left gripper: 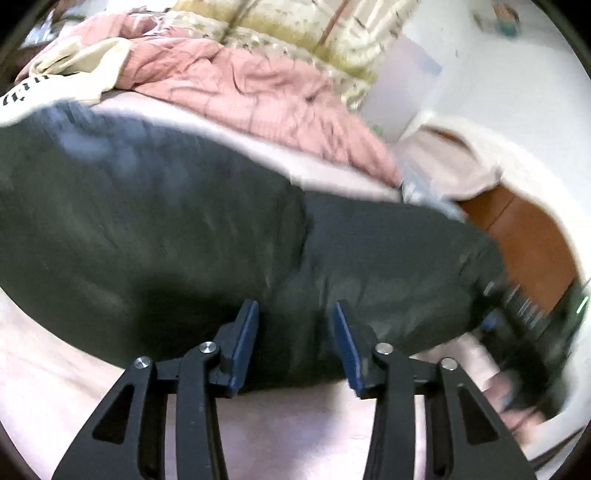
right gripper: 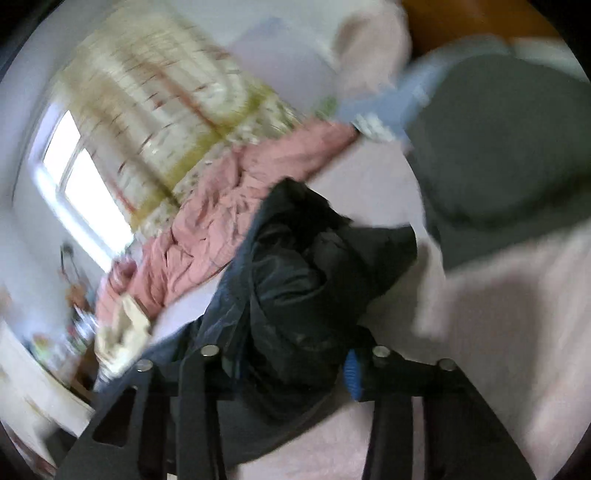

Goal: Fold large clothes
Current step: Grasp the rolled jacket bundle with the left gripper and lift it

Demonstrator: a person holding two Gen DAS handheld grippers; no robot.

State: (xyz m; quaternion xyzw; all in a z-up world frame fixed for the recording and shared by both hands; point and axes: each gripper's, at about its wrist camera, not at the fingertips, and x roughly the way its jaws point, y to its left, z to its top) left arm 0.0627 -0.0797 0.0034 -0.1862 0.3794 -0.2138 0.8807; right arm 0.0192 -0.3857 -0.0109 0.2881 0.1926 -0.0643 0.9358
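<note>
A large dark garment lies spread across the pale pink bed sheet in the left wrist view. My left gripper is open and empty, its blue pads just above the garment's near edge. In the blurred right wrist view, my right gripper is closed around a bunched fold of the dark garment, which is lifted and hides the left finger; the blue right pad shows beside the cloth. The right hand and gripper appear blurred at the right of the left wrist view.
A crumpled pink blanket and a floral quilt lie at the back of the bed. A cream cloth sits at the far left. An orange wooden floor shows beyond the bed's right edge. A grey cushion-like shape is at the upper right.
</note>
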